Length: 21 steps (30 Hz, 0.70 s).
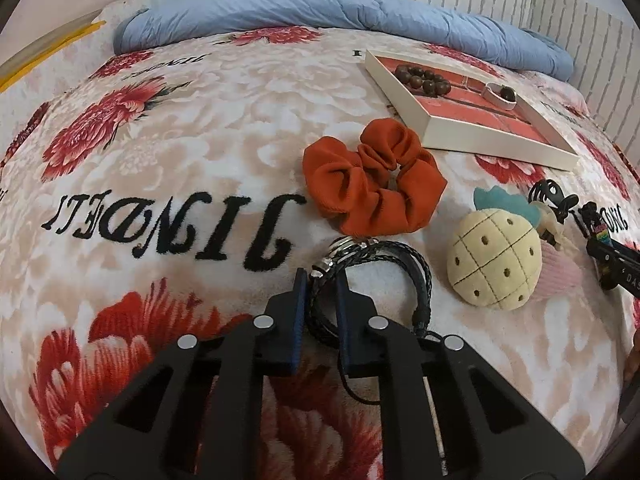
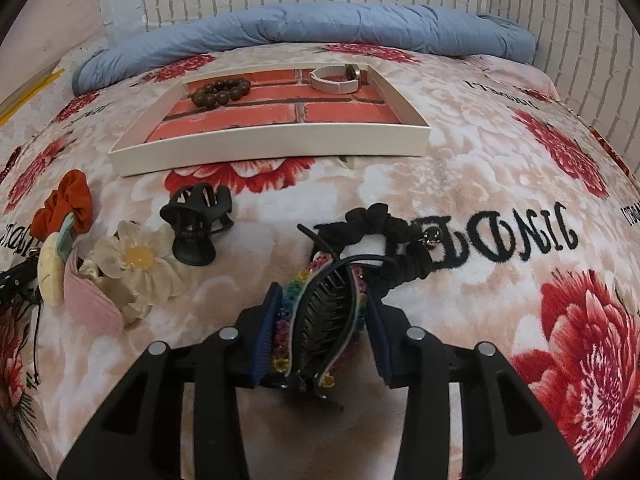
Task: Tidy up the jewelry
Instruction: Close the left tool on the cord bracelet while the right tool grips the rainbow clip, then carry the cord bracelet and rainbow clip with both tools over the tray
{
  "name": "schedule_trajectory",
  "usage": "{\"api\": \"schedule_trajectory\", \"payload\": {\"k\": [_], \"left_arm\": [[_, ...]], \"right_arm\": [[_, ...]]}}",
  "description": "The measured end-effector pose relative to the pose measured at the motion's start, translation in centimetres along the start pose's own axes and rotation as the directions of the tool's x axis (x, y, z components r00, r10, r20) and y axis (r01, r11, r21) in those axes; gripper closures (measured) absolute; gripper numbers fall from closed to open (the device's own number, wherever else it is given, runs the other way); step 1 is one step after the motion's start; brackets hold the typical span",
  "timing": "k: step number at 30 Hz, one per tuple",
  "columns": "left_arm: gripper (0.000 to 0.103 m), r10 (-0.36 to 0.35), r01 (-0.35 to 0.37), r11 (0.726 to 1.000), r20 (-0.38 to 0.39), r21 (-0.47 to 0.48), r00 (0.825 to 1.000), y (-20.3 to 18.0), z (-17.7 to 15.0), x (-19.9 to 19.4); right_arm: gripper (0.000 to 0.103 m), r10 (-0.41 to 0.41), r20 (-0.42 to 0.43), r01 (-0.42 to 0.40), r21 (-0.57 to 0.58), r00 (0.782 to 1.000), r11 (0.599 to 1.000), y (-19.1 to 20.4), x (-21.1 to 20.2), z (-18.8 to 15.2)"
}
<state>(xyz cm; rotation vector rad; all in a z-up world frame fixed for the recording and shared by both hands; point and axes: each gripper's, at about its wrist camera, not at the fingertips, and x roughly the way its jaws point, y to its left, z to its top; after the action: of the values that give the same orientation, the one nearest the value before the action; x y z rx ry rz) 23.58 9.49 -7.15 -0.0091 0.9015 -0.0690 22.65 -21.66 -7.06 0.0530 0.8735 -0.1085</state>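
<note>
Now left tool (image 1: 320, 280) clamps black braided bracelet (image 1: 384, 264); scrunchie (image 1: 372, 184) beyond.

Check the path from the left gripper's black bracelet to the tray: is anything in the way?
Yes. The orange scrunchie lies on the blanket between the black bracelet, pinched in the left gripper, and the tray's near wall. Nothing visible stands above the scrunchie, so lifting over it looks workable.

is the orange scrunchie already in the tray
No, the orange scrunchie lies on the blanket in front of the tray.
</note>
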Motion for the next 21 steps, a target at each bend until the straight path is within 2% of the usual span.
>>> {"api": "schedule_trajectory", "payload": {"k": [9,13,15,21], "left_arm": [[0.092,-0.002,0.004,0.999,0.062,-0.038,0.998,0.8,0.3,-1.7],[0.092,0.005,-0.002,1.000,0.105,-0.029,0.994,0.6,0.9,-3.0],[0.092,0.002,0.002,0.999,0.126,-0.033,0.992,0.5,1.3,-3.6],[0.092,0.007,-0.001,0.999,0.175,-0.034,0.984,-0.5,2.7,-4.7]], "right_arm": [[0.062,0.009,0.031,-0.009,0.013,0.999,1.000,-1.6,-0.9,0.3],[0.062,-0.001,0.078,0.000,0.019,0.997,1.000,-2.5,-1.8,0.9],[0.062,0.032,0.107,-0.035,0.027,0.994,0.999,-2.9,-2.2,1.2],[0.062,0.048,0.160,-0.050,0.006,0.986,0.999,-3.1,-2.8,2.2]]}}
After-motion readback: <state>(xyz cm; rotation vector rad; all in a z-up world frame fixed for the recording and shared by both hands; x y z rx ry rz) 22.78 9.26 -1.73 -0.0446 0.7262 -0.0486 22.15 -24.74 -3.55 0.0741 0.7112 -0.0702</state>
